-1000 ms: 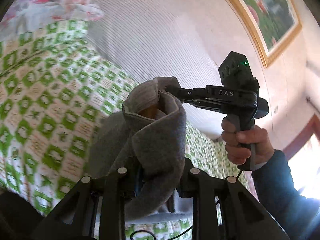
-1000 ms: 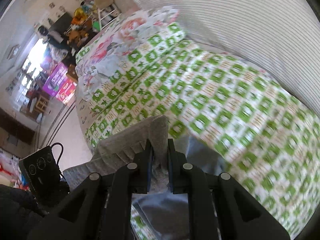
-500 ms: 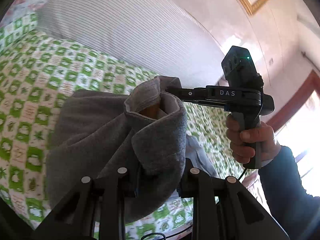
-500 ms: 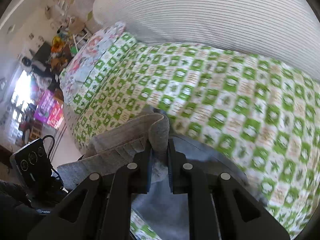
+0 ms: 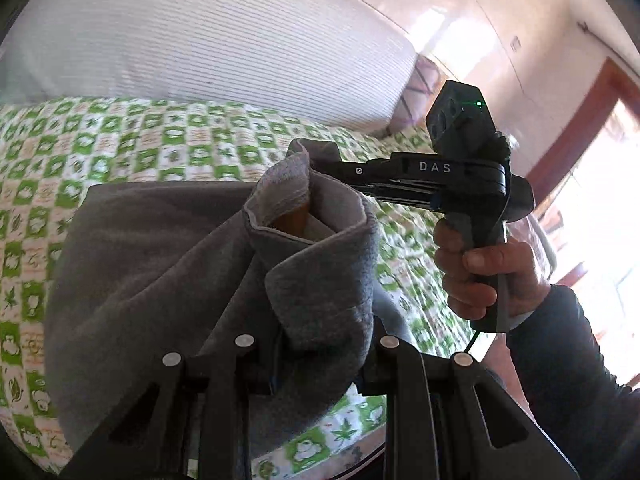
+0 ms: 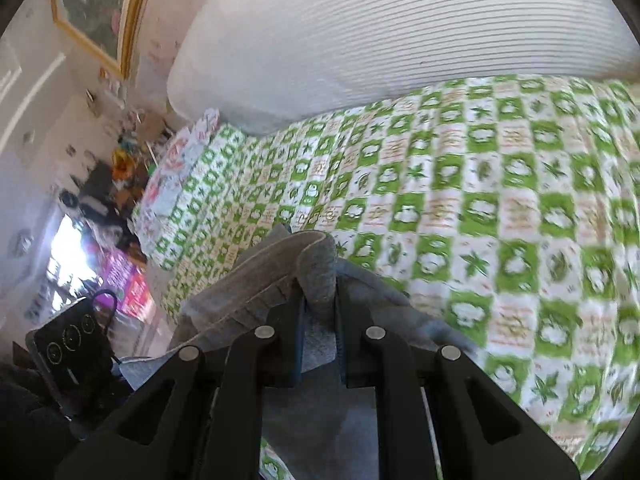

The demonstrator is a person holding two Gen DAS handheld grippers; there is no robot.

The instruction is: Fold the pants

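1. The grey pants are held above the green checked bedspread.
2. A thick fold is clamped by the left gripper at 6 o'clock.
3. The waistband is pinched by the right gripper, nearly closed, seen at 2 o'clock.

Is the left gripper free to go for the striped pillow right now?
Probably not: the left gripper is shut on the grey pants, as is the right gripper. The striped pillow lies unobstructed across the bed.
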